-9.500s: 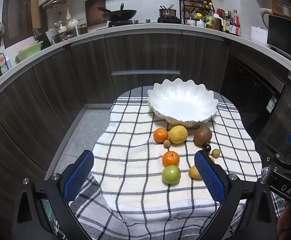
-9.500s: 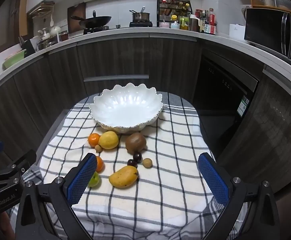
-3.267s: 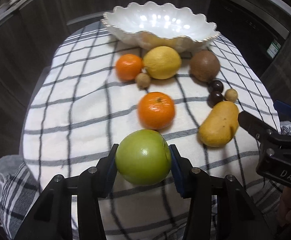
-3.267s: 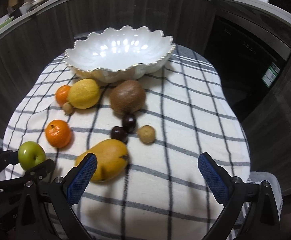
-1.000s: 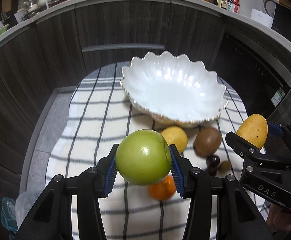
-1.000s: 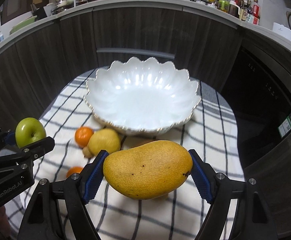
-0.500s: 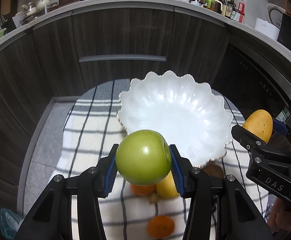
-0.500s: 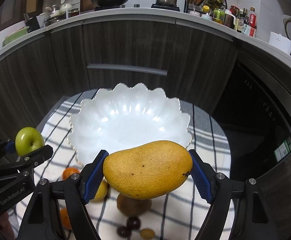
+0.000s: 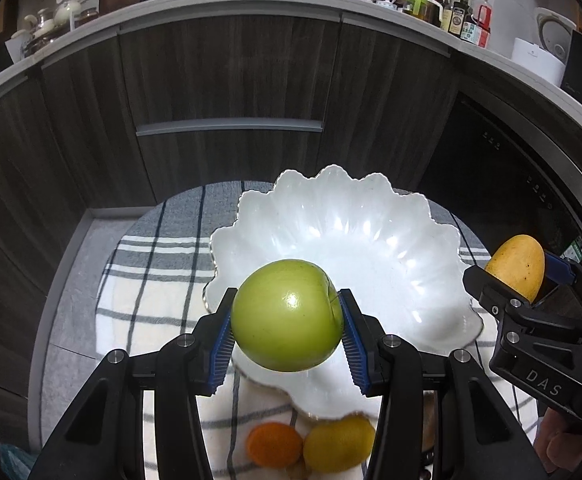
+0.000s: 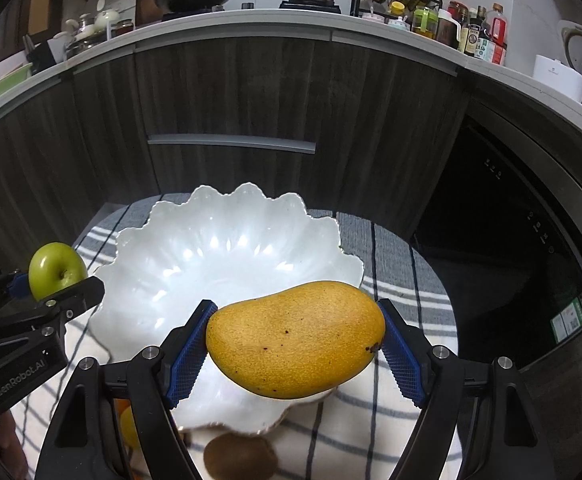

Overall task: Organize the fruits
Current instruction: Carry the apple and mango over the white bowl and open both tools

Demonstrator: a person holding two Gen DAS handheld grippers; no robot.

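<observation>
Left wrist view
Left claw [image 9: 287,330]: clenched on the green apple [image 9: 287,316], blue pads pressing both its sides, held up in the air over the near-left part of the bowl.
Bowl [image 9: 371,216]: white, scalloped rim, nothing in it, sitting toward the far edge of the worktop.
Worktop [image 9: 143,280]: small, draped in a white cloth with grey checks.
Orange [image 9: 276,444]: on the cloth just in front of the bowl's near rim, touching or nearly touching the lemon [image 9: 339,444] to its right.
Right claw [image 9: 523,280]: seen from the side at the right edge, gripping the mango [image 9: 515,264], which stands on end beyond the bowl's right rim.
Person: a bit of hand [image 9: 559,446] shows in the lower right corner under that claw.

Right wrist view
Right claw [image 10: 295,340]: clamped on the mango [image 10: 295,338], pads on its two ends, the fruit lying crosswise above the bowl's near-right rim.
Bowl [image 10: 227,220]: nothing inside, only light glinting off it.
Left claw [image 10: 53,280]: at the left edge, holding the green apple [image 10: 56,267] beside the bowl's left rim.
Brown fruit [image 10: 240,458]: round, on the cloth near the bowl's near rim, blurred.
Yellow fruit [image 10: 128,426]: a sliver shows behind the claw's left finger.
Background: dark wood cabinets [image 10: 227,88] and a kitchen counter [image 10: 235,20] with a wok, a pot and bottles.
</observation>
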